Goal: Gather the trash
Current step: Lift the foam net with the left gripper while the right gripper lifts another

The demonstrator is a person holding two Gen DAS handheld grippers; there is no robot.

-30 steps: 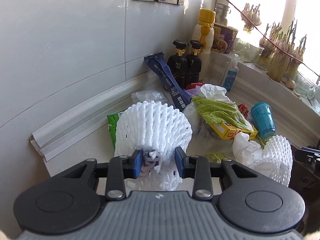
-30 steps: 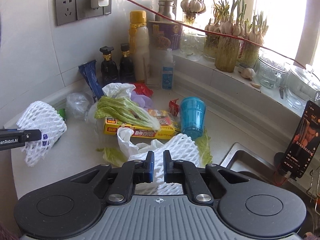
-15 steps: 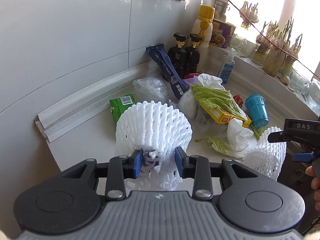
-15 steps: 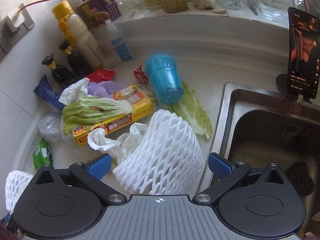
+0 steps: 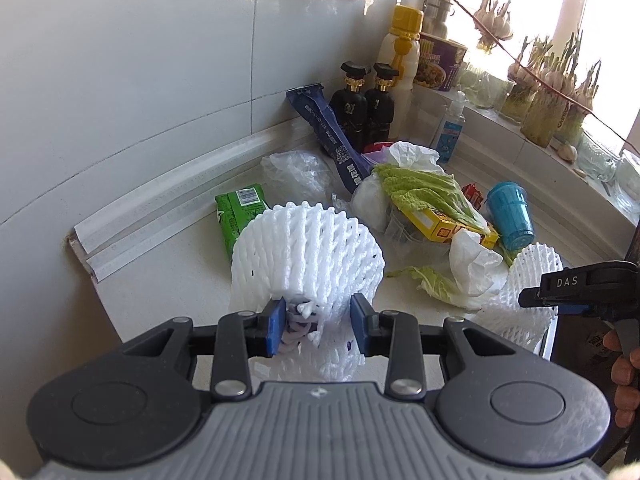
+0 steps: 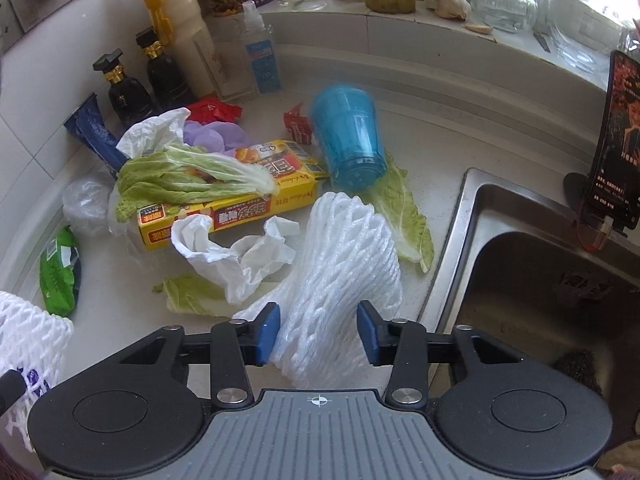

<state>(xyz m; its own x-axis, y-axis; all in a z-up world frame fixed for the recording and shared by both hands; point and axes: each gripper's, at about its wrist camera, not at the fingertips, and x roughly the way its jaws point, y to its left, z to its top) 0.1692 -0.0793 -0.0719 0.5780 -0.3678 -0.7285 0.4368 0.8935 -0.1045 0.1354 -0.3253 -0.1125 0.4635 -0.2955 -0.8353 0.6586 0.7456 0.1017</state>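
Observation:
My left gripper point(image 5: 318, 330) is shut on a white foam fruit net point(image 5: 308, 248) and holds it above the counter's near edge. My right gripper point(image 6: 318, 338) stands around a second white foam net point(image 6: 340, 276) near the sink, with its jaws closing in on the net's sides; it shows from the side in the left wrist view point(image 5: 560, 284). Trash lies on the counter: a crumpled tissue point(image 6: 236, 252), cabbage leaves point(image 6: 192, 172), a yellow box point(image 6: 240, 200), a green packet point(image 6: 60, 272), a blue cup point(image 6: 348, 136) on its side and red wrappers point(image 6: 296, 126).
Dark bottles point(image 6: 124, 92), a white bottle with a yellow cap point(image 6: 176, 20) and a spray bottle point(image 6: 260, 56) stand at the back wall. A steel sink point(image 6: 552, 280) lies at right, with a phone on a stand point(image 6: 616, 140) behind it. Jars line the sill.
My right gripper opened wide, tilted down over the second foam net, and its jaws have come in around it. My left gripper has risen slightly with its net.

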